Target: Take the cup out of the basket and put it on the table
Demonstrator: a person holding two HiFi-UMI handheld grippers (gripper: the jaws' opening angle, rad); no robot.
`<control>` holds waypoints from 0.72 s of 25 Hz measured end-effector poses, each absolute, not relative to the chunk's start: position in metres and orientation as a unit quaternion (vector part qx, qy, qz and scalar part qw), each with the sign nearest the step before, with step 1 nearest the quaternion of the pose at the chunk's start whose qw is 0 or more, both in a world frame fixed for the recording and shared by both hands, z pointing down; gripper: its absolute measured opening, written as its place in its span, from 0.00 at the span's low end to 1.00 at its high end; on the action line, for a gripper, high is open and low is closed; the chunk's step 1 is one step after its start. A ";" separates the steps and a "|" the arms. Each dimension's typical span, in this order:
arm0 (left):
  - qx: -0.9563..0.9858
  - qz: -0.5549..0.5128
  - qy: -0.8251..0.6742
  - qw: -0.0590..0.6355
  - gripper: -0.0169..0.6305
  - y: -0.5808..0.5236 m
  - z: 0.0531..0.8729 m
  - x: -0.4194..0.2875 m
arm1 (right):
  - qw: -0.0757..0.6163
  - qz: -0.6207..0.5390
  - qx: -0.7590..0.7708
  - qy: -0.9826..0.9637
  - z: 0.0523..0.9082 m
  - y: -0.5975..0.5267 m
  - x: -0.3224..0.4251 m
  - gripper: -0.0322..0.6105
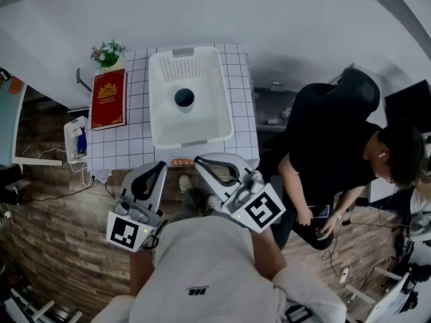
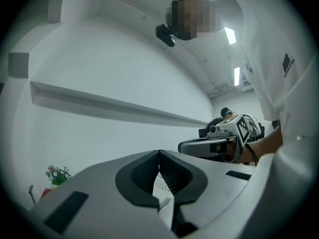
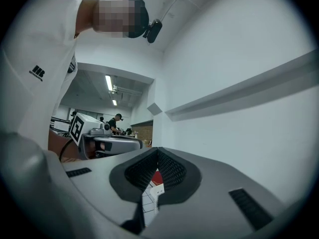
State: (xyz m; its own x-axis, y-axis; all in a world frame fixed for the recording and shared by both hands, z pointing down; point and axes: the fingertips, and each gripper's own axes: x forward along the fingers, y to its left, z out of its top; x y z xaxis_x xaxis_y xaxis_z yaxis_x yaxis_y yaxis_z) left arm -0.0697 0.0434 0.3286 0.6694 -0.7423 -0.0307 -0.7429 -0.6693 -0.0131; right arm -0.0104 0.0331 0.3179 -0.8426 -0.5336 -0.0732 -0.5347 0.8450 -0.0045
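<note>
A dark cup (image 1: 184, 98) stands upright inside the white plastic basket (image 1: 223, 110), which sits on the table (image 1: 135, 147) with the checked cloth. Both grippers hover at the table's near edge, short of the basket. My left gripper (image 1: 160, 166) has its jaws together with nothing between them, and they also meet tip to tip in the left gripper view (image 2: 159, 155). My right gripper (image 1: 199, 160) is shut and empty too, as the right gripper view shows (image 3: 158, 152). A strip of the basket's perforated wall (image 2: 162, 189) shows below the left jaws.
A red book (image 1: 108, 98) lies left of the basket, with a small pot of flowers (image 1: 107, 52) behind it. A white box (image 1: 76, 138) sits off the table's left edge. A person in black (image 1: 330, 140) bends over to the right of the table.
</note>
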 end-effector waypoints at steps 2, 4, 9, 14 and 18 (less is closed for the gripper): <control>-0.916 0.012 0.401 0.011 0.04 0.031 0.330 -0.076 | 0.033 0.009 -0.281 0.959 0.320 0.023 -0.017 0.07; -0.918 0.013 0.395 0.011 0.04 0.019 0.330 -0.081 | 0.031 0.008 -0.285 0.958 0.321 0.013 -0.023 0.07; -0.925 0.013 0.379 0.009 0.04 -0.007 0.332 -0.090 | 0.025 0.007 -0.302 0.953 0.325 -0.011 -0.031 0.07; -0.932 0.015 0.362 0.004 0.04 -0.028 0.334 -0.098 | 0.018 0.011 -0.320 0.947 0.324 -0.032 -0.039 0.07; -0.936 0.016 0.350 0.003 0.04 -0.043 0.335 -0.102 | 0.008 0.014 -0.333 0.943 0.325 -0.046 -0.044 0.07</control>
State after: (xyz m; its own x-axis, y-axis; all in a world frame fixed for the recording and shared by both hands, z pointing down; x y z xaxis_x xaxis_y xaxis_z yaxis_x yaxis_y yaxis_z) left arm -0.1021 -0.0429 0.3353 0.7540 -0.6562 -0.0313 -0.6563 -0.7544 0.0059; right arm -0.0439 -0.0461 0.3251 -0.7774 -0.6285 -0.0246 -0.6289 0.7772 0.0208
